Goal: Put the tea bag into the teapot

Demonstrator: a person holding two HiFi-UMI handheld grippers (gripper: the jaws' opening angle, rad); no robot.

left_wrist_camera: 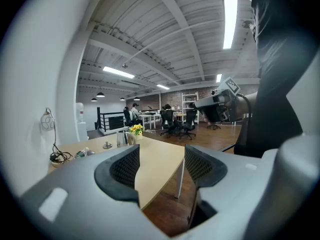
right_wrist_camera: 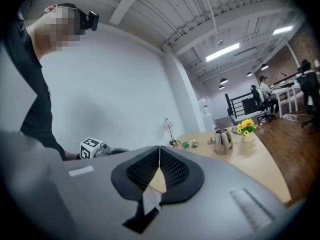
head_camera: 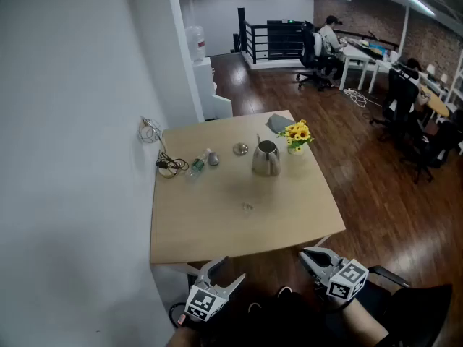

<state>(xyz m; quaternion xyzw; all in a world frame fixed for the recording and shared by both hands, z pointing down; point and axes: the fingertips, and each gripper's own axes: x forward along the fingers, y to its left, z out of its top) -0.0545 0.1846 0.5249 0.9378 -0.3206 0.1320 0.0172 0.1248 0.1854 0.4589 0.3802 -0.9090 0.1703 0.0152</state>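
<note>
One table [head_camera: 210, 226], one teapot [head_camera: 265, 159], one lid [head_camera: 240, 149], one flower vase [head_camera: 296, 139], one bottle [head_camera: 197, 165], one tea bag [head_camera: 247, 208].

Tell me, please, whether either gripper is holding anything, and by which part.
Nothing is held: the grey, black-padded left gripper is open, the right gripper shut, both empty.

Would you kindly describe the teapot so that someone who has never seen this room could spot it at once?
Look at the light wooden table standing against the white wall. Towards its far edge, just left of the small vase of yellow flowers, stands the shiny steel teapot. It is the tallest metal thing there, larger than the small round metal piece beside it.
</note>
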